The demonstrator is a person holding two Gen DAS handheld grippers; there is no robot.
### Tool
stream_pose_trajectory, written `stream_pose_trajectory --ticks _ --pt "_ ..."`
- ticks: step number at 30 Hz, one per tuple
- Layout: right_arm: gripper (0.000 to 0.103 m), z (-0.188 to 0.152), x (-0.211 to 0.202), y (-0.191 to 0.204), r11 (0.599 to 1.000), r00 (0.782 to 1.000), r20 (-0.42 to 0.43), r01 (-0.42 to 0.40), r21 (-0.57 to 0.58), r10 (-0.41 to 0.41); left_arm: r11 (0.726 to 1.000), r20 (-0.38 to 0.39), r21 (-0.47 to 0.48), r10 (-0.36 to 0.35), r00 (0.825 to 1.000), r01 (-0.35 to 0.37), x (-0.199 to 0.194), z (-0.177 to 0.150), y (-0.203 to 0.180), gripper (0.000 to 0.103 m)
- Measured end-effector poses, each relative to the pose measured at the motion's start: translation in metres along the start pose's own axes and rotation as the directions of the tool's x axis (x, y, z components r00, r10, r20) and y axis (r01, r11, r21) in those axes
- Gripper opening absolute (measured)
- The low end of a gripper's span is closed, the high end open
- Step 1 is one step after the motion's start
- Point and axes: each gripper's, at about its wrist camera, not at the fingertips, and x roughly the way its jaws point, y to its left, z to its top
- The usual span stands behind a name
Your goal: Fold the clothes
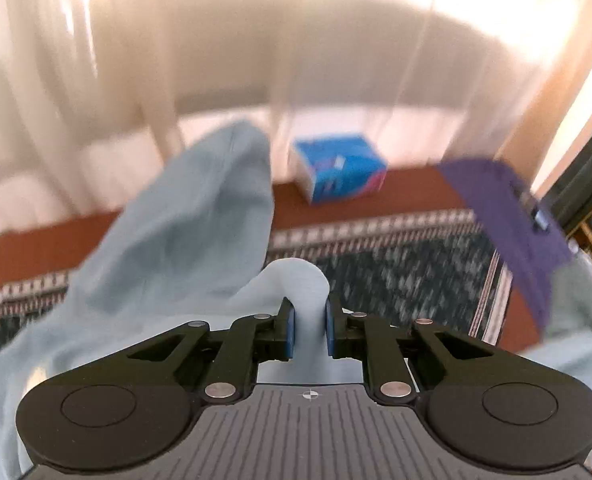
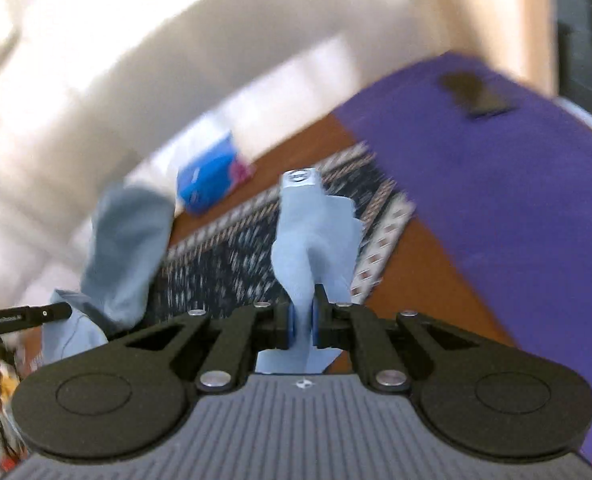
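Both grippers pinch the pale blue garment (image 1: 184, 232): your left gripper (image 1: 310, 326) is closed on a bunched fold, your right gripper (image 2: 302, 322) on a thin edge near a label. The cloth hangs above the patterned rug (image 1: 396, 256), with a blue box (image 1: 338, 172) at twelve o'clock. Keep both pinches firm, spread the edge taut and level, then lower it flat before folding.

**My two grippers, up close**

My left gripper (image 1: 310, 322) has black linkage arms with silver rivets, two round black discs at its sides, blue pads on the fingers (image 1: 290, 330), and a grey ribbed plate bearing a small crosshair mark. My right gripper (image 2: 303, 326) is built the same. The left one's black handle appears at the right view's edge, its white lettering probably too blurred to read.
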Motion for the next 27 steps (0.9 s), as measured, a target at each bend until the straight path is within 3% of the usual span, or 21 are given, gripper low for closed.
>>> stream_pose_trajectory --ticks 4,6,7,13,17,19,23,27 --pt "0.011 -0.003 -0.052 -0.019 0.989 0.998 0.032 0.049 0.138 -0.054 0.997 0.071 -0.071 -0.015 0.997 0.020 0.001 0.008 0.008 0.010" --pt "0.027 -0.011 -0.059 -0.027 0.977 0.995 0.012 0.097 0.188 -0.101 0.995 0.081 -0.100 0.010 0.997 -0.002 0.009 0.007 0.016 0.010" --pt "0.029 -0.016 -0.057 -0.031 0.972 0.991 -0.005 0.129 0.196 -0.130 0.994 0.081 -0.108 0.025 0.996 -0.016 0.014 0.007 0.021 0.010" --pt "0.029 -0.041 -0.033 -0.037 0.967 0.969 -0.028 0.247 0.068 -0.246 0.992 0.090 -0.066 0.118 0.989 -0.112 0.040 0.006 0.034 0.010" --pt "0.047 -0.052 -0.011 -0.041 0.951 0.952 -0.038 0.299 -0.081 -0.303 0.989 0.082 -0.061 0.141 0.987 -0.137 0.048 0.009 0.038 0.010" --pt "0.047 -0.056 0.000 -0.046 0.937 0.944 -0.036 0.321 -0.138 -0.329 0.988 0.078 -0.055 0.147 0.986 -0.143 0.051 0.008 0.038 0.010" --pt "0.061 -0.050 0.027 -0.067 0.940 0.942 -0.038 0.330 -0.089 -0.334 0.987 0.076 -0.026 0.160 0.984 -0.159 0.055 0.004 0.035 0.010" --pt "0.061 -0.044 0.056 -0.086 0.945 0.943 -0.058 0.326 -0.027 -0.327 0.985 0.084 0.011 0.173 0.981 -0.174 0.057 0.000 0.032 0.010"
